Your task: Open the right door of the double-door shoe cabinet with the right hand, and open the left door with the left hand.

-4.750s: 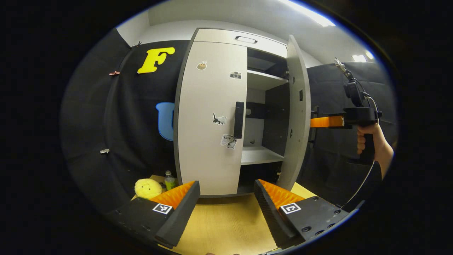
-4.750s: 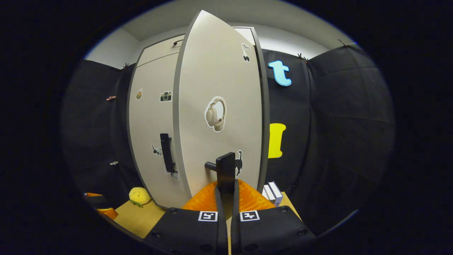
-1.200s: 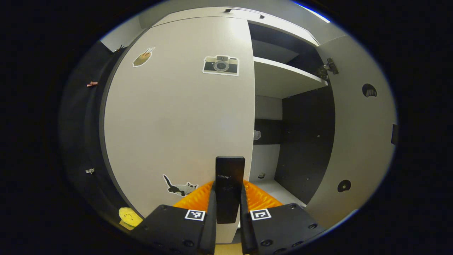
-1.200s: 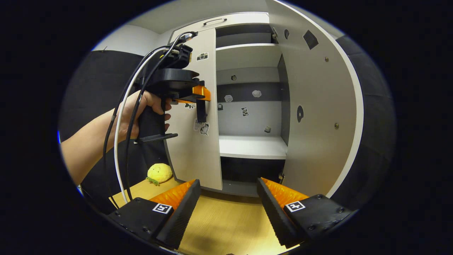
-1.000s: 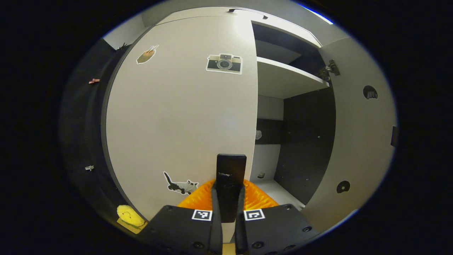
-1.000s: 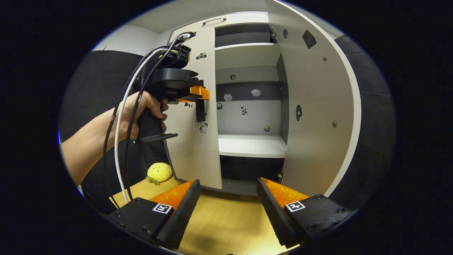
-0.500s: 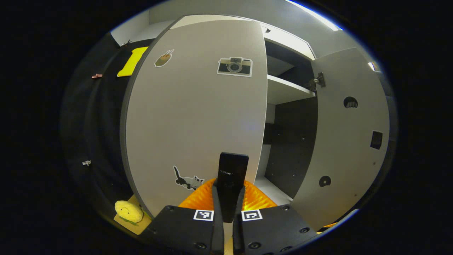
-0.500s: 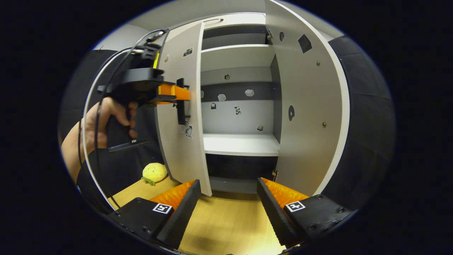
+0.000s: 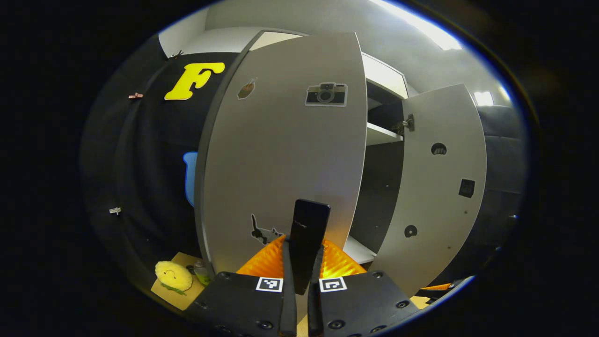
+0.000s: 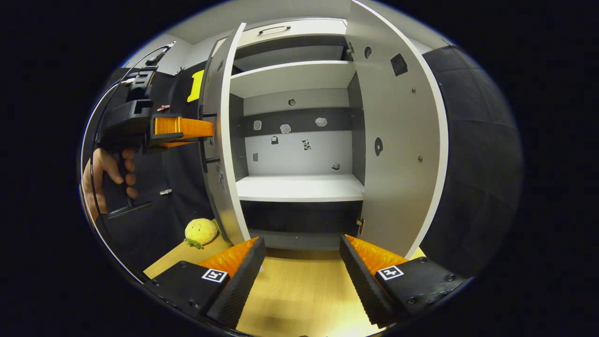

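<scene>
While my left gripper [image 9: 299, 262] stays clamped on the upright handle [image 9: 309, 234] at 12 o'clock, I'd swing the left door [image 9: 281, 159] toward 9, my right gripper [image 10: 299, 267] idling open before the cabinet [image 10: 299, 187].

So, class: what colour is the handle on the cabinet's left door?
Black: the handle, best seen in the left gripper view, clamped in the left claw.

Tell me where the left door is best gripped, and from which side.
By its black vertical handle near the free edge of the left door, approached square-on from the front. The bar stands off the panel, so the left gripper closes across it, as here.
</scene>
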The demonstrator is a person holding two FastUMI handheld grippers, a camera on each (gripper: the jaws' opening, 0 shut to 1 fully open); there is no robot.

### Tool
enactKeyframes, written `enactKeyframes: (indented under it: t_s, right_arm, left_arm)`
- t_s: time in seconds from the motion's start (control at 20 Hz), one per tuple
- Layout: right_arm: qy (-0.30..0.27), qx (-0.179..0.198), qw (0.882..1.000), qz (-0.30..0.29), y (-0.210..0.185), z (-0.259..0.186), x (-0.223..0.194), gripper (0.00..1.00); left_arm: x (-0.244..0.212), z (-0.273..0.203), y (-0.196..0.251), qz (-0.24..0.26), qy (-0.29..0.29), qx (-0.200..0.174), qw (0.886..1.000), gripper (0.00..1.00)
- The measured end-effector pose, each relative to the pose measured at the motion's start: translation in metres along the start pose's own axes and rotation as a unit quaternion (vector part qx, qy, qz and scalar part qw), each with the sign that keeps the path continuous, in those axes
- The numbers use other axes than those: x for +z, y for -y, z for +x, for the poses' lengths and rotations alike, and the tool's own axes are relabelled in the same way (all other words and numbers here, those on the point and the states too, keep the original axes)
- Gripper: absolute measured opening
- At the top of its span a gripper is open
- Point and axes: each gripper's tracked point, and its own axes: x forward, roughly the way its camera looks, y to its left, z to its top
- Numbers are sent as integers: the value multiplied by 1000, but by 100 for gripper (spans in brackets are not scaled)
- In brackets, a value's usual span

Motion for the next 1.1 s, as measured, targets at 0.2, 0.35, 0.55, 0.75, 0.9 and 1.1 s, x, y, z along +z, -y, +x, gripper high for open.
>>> enactKeyframes:
  t_s: [0.2,0.35,0.55,0.75,0.9,1.1]
  right_arm:
    - [-4,-2,1000,0,-16,-8,-5,100]
    - [-5,-6,1000,6,-25,-14,-8,100]
    - [-7,-13,1000,12,-34,-18,-9,100]
    - [-3,-30,999,14,-32,-21,-5,100]
    - [-1,-43,999,12,-29,-23,0,100]
    - [-2,-55,998,4,-25,-27,3,100]
  left_arm:
    - [0,-19,-11,-1,7,1,1000,14]
    - [5,-44,-29,4,11,9,1000,14]
    - [7,-59,-51,16,15,13,1000,14]
    - [12,-74,-80,29,22,21,999,14]
    - [15,-86,-109,34,22,37,998,13]
    - [19,-97,-162,65,12,80,995,6]
